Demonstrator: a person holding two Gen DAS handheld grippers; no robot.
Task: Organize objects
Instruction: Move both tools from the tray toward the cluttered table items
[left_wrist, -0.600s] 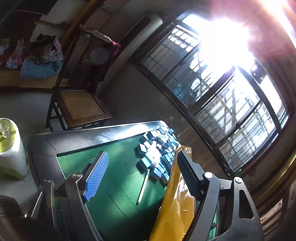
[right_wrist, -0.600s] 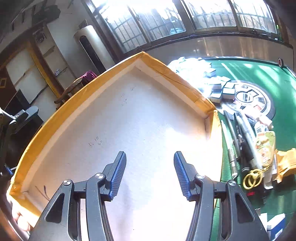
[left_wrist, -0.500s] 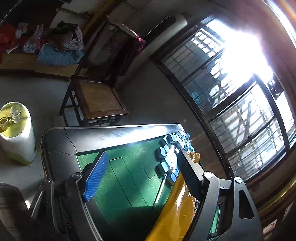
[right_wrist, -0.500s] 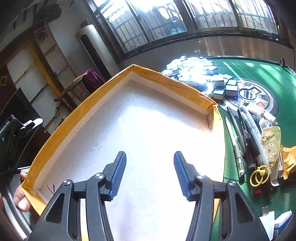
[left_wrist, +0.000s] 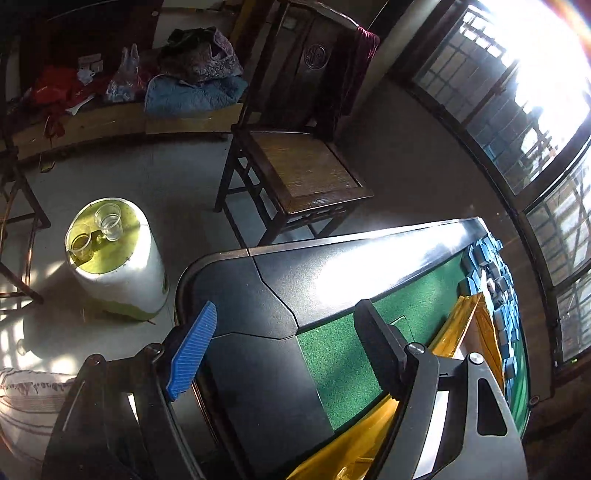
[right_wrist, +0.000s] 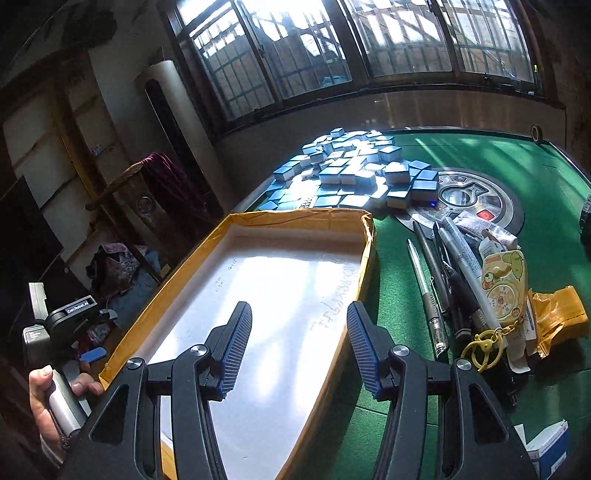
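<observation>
The yellow tray (right_wrist: 258, 280) has come down flat near the tabletop's (right_wrist: 480, 155) left edge. Both the left gripper (left_wrist: 284, 354) and right gripper (right_wrist: 299, 354) have open, empty fingers. Pens (right_wrist: 436, 280) can go in.

Left wrist view: high over table (left_wrist: 369, 258) corner, tilted down, facing chair (left_wrist: 306, 170) and floor; tray (left_wrist: 476, 325) edge lower right, tiles (left_wrist: 498, 273) far right

Right wrist view: low, close over tray (right_wrist: 177, 280), facing window; tiles (right_wrist: 347, 173) centre

Shared: table (right_wrist: 480, 147), tray, tiles, chair (right_wrist: 144, 195) at left
</observation>
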